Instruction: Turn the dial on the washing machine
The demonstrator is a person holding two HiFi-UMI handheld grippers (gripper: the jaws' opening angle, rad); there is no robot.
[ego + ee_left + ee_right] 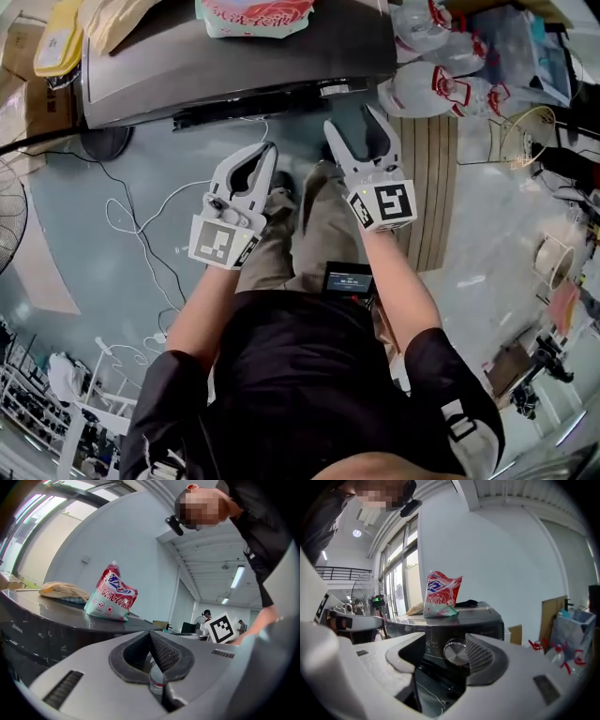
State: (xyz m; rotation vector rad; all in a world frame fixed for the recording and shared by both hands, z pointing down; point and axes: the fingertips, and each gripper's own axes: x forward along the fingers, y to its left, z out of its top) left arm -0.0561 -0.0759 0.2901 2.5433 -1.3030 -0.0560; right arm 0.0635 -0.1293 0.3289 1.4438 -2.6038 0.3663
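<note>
The grey washing machine (234,56) stands ahead of me, with its round silver dial (335,89) on the front panel near the right end. My right gripper (352,122) is open just short of the dial. In the right gripper view the dial (456,652) shows in the gap of my right gripper (446,641), and the pads do not touch it. My left gripper (268,150) hangs to the left of the dial, away from the panel. Seen from its own camera, my left gripper (151,637) is shut with nothing held.
A red and white detergent pouch (253,17) and a yellow bag (103,19) lie on the machine's top. White bags with red print (436,84) sit on the floor at the right, beside a slatted wooden board (436,187). Cables (141,225) and a fan (9,216) are at the left.
</note>
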